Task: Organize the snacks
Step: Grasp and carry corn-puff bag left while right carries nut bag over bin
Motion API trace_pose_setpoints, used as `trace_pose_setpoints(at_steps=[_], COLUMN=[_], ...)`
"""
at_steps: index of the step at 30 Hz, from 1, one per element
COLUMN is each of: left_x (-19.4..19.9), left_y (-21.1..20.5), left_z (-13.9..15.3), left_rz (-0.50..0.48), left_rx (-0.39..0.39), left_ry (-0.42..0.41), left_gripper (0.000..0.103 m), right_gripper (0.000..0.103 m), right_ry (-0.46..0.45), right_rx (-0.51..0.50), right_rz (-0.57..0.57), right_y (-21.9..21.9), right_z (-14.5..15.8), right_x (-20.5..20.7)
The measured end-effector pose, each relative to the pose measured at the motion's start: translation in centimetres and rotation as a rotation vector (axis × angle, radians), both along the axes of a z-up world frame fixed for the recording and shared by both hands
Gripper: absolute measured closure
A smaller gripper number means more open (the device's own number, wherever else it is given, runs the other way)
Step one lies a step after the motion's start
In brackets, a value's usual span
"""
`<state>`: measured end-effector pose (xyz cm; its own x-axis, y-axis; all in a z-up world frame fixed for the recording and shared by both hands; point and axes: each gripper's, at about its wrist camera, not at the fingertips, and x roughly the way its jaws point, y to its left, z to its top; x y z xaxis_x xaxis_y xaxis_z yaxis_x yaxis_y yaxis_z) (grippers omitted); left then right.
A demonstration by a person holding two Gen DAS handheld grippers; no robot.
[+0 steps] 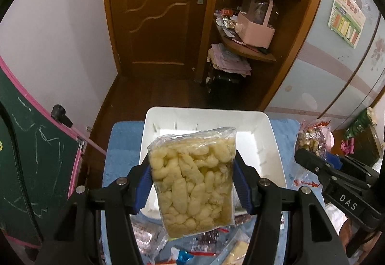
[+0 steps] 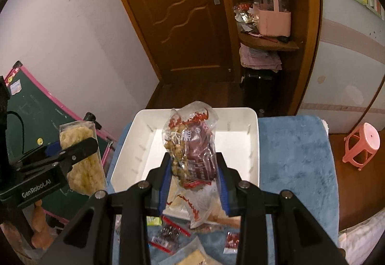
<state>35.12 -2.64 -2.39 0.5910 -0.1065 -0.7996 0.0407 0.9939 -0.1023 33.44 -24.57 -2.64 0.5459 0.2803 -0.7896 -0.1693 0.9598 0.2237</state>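
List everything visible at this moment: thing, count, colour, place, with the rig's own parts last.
puffed snack bag: 1, clear with pale yellow pieces, held above the bin's near edge
printed snack bag: 1, clear with red print and dark contents, held over the bin
bin: 1, white, nothing inside, on the blue cover
blue cover: 1, fluffy, under the bin
small packets: several, mixed colours, on the cover near the cameras
door: 1, brown wood, shut, at the back
shelves: 1 unit, brown, cluttered, right of the door
pink basket: 1, on the middle shelf
chalkboard: 1, green with pink frame, left
stool: 1, pink, right floor
left gripper: fingers shut on the puffed snack bag
right gripper: fingers shut on the printed snack bag
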Motion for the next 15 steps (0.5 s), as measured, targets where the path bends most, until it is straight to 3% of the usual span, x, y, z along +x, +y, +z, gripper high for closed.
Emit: trace_pose_setpoints(at_steps=[13,15], left_x=[3.5,3.7], left_y=[-1.3,-1.5], left_z=[-1.6,-1.8], left_rz=[0.0,-0.003], left_rx=[0.067,0.071], left_ry=[0.014,0.016], left_gripper=[0.044,0.039], right_gripper=[0.068,0.068], right_ry=[-0.003,-0.002], right_rx=[-0.062,-0.08], right_rz=[-0.011,-0.007], right_y=[1.0,1.2], right_z=[-1.0,-1.2], right_x=[2.9,3.3])
